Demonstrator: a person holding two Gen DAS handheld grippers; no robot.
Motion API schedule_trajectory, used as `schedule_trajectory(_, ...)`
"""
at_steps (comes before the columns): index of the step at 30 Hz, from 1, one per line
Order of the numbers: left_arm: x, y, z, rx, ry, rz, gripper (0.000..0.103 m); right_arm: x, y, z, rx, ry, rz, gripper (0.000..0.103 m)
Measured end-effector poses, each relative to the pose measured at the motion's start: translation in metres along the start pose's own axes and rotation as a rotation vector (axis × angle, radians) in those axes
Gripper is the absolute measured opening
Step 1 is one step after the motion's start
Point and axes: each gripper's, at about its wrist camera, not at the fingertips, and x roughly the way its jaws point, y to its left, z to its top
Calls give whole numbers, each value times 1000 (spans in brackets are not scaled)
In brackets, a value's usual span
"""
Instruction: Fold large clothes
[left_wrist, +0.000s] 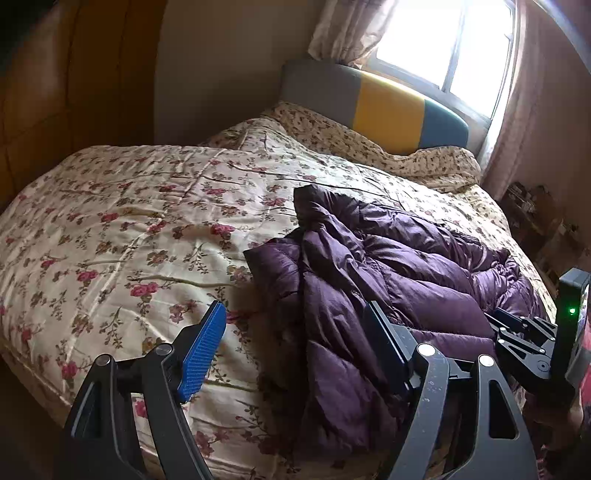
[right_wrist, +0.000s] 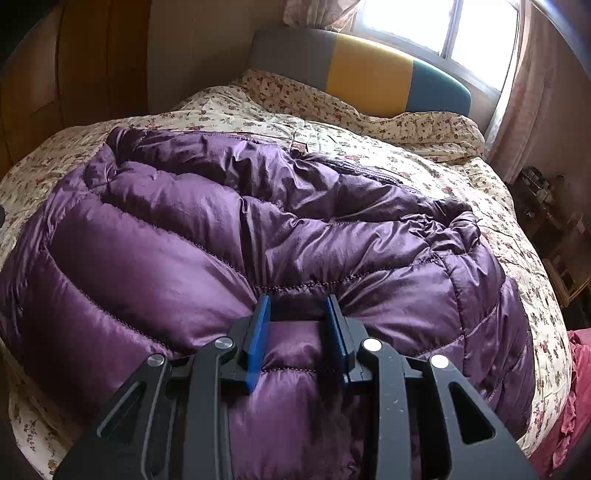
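Purple down jacket (right_wrist: 229, 229) lies crumpled on the bed, on top of a floral quilt (left_wrist: 122, 221), toward the right-hand half of the mattress as seen from the foot. Its quilted panels are bunched and creased, with one dark edge (left_wrist: 314, 199) standing up toward the headboard (left_wrist: 384, 110). Right gripper (right_wrist: 298, 306) is at the near end of the jacket: its jaws stand narrowly apart with a puffed fold of purple fabric between the blue pads (right_wrist: 258, 332), and the pads press into that fold, so it is clamped on the jacket. In the left wrist view, the right gripper's black body shows at the far right edge with a green light lit. Left gripper (left_wrist: 295, 314) hangs over the left near corner of the jacket with its jaws wide apart; the blue pad (left_wrist: 203, 354) is over bare quilt, the other finger (left_wrist: 384, 339) is over purple fabric, and neither visibly presses on anything. Headboard is striped grey, yellow and teal. A bright window (left_wrist: 450, 40) with pale curtains (left_wrist: 347, 29) is behind it. A pink cloth (right_wrist: 576, 398) shows at the right bed edge.
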Motion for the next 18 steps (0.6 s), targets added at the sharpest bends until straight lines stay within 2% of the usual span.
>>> schedule_trajectory(8,16,4,-5,1,41,-30,76,5,4,-2,-13,7,-16,30)
schedule_trajectory(12,30,11,-9,-30,81,-67,76,6,4,-3,-16,7,-18,30)
schedule_trajectory(14,41,21,-11,-85,114,-124,76,8,4,-4,-16,8,-17,30)
schedule_trajectory(18,62,50,-16,-271,175,-262,76,9,3,-5,-17,5,-16,30)
